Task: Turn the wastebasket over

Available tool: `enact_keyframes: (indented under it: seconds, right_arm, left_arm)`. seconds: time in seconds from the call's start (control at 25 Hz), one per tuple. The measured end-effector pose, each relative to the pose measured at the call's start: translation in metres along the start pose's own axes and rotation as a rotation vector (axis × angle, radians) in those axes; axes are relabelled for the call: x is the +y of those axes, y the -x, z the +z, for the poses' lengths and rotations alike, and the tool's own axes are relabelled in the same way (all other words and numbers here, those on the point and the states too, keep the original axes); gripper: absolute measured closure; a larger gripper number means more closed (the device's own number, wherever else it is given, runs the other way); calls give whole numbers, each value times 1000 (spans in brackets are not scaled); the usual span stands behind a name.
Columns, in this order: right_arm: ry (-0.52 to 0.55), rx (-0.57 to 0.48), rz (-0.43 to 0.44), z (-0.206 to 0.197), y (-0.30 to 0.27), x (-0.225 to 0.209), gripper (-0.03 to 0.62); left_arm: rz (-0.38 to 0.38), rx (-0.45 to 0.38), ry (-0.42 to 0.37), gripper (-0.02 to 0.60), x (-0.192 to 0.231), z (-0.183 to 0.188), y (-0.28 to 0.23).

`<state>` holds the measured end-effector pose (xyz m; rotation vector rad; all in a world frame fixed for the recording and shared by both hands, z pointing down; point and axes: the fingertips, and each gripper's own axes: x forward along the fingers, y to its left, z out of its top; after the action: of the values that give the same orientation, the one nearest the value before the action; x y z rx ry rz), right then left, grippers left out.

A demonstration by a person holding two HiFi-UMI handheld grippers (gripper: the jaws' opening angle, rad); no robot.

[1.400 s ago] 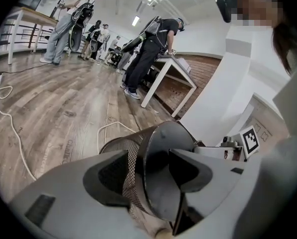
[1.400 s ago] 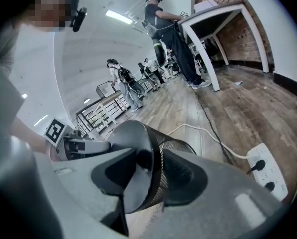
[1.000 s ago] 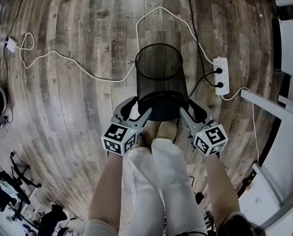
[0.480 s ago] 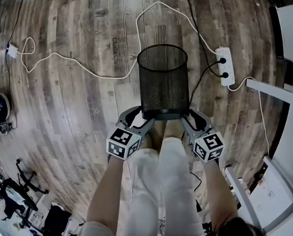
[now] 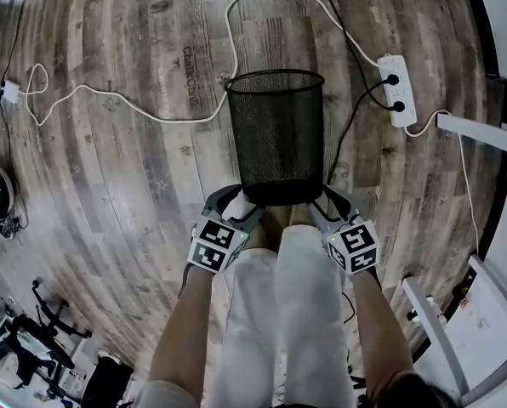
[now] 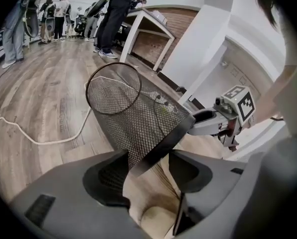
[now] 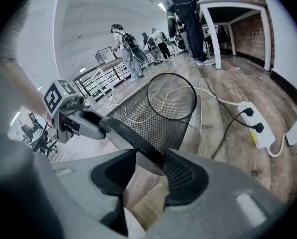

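Note:
A black mesh wastebasket (image 5: 275, 134) hangs above the wood floor, tilted, with its wide wire rim pointing away from me and down. Its narrow end carries a solid black band close to my knees. My left gripper (image 5: 241, 206) is shut on the left side of that band, and my right gripper (image 5: 317, 204) is shut on the right side. In the left gripper view the band runs between the jaws of the left gripper (image 6: 148, 161), with the wastebasket (image 6: 133, 113) reaching beyond. The right gripper view shows the right gripper (image 7: 151, 163) holding the wastebasket (image 7: 158, 118) the same way.
A white cable (image 5: 126, 100) snakes over the floor to a power strip (image 5: 395, 90) at the right of the basket. White furniture (image 5: 492, 143) lines the right side. My legs (image 5: 279, 279) are right below the grippers. People stand far off by a table (image 7: 228, 9).
Both grippers have sunk with the wastebasket still held between them. The basket has tipped further, so I now see its mesh side rather than into its opening.

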<state>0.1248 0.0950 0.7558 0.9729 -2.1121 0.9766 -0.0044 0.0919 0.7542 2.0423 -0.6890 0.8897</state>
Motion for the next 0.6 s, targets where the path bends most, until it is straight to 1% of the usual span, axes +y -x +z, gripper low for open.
enact_keyframes:
  seconds: [0.12,0.24,0.52,0.6]
  right_arm:
    - [24,33,3,-14,-11,-2,428]
    - [43,52,5,-21,-22,-7,427]
    - [62,84,15,-34,-40,-13,425]
    - [60,100,17,-38,-44,-15,425]
  left_arm:
    - [10,44,-38,334,6,-16,-13]
    - [24,65,-63,334,13,-22,-23]
    - [32,84,-30,339,24,-35,-38]
    - [27,98,4,339,23,-39,-42]
